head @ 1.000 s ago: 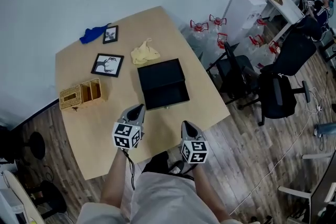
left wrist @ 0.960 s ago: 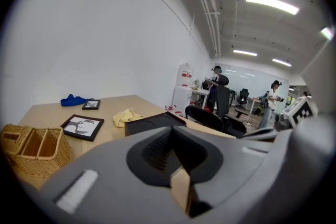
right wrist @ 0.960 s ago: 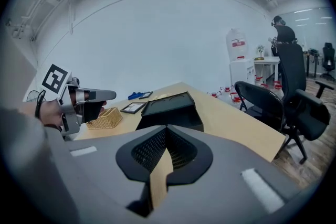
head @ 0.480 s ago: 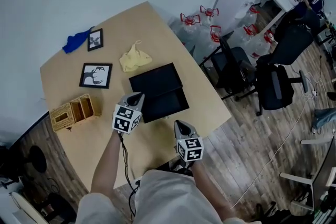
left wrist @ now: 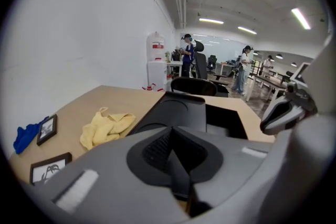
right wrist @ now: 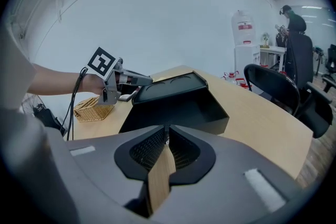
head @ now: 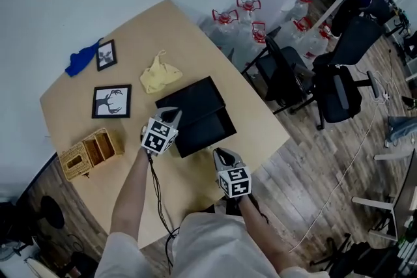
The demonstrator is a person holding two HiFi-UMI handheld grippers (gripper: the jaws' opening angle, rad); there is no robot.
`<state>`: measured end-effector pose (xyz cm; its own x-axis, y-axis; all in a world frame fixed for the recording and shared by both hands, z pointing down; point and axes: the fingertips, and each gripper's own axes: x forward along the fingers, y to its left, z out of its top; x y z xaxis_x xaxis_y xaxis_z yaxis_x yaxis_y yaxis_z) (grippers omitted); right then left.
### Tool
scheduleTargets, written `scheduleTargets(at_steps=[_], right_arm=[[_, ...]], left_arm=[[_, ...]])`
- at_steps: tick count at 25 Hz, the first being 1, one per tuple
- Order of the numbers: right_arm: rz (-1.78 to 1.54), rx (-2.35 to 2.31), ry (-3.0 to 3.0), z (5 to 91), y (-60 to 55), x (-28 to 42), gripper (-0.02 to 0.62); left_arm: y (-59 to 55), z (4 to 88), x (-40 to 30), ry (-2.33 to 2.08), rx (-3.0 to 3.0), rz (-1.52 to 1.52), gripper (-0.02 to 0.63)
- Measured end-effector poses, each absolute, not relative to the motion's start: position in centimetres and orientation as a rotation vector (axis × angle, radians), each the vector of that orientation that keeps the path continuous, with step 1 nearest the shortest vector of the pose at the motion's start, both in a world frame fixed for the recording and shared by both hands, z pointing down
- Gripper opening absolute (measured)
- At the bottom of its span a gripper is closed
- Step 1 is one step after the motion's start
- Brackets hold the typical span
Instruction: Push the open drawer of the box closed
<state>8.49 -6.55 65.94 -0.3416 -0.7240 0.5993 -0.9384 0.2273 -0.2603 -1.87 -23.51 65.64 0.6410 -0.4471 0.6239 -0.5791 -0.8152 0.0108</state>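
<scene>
Drawer, black and open-topped (head: 207, 129), pulled out toward the lower right of the black flat box (head: 189, 96), mid-frame in head view. Not closed yet.

Jaws of left gripper (left wrist: 170, 129) pressed together, nothing pinched. Same on right gripper (right wrist: 167, 128): tips meeting, empty. Tan sliver below those tips looks like tabletop seen through the gap.

Left gripper (head: 172, 113) at the box's left side, tip just beside the seam between box and drawer. Touching or not, cannot tell. Right gripper (head: 219, 153) below the drawer in head view, aimed at its front wall, apart from it.

Step, as judged: approach, push not started. Next move probably: closed right tips onto the front wall near its middle, then a straight push toward the box. Left likely useful as a brace so the box doesn't slide on the light wooden table (head: 260, 124).

Hard to read: drawer interior dark, contents unclear. Handle on the front wall, if any, not made out. Lower half of both gripper views filled by gripper body.

Further out: yellow crumpled cloth (head: 160, 73) above the box, woven basket (head: 91, 152) at left of frame.
</scene>
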Motion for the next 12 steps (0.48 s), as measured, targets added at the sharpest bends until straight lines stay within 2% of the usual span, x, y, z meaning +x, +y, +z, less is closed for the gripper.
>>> scheduleTargets(at_steps=[12], right_arm=[[0.924,1.472,-2.136,68.7,-6.4,7.5,0.073]], left_arm=[[-23.5,66.8,-0.9,-0.604,2.763,1.049,0.052]])
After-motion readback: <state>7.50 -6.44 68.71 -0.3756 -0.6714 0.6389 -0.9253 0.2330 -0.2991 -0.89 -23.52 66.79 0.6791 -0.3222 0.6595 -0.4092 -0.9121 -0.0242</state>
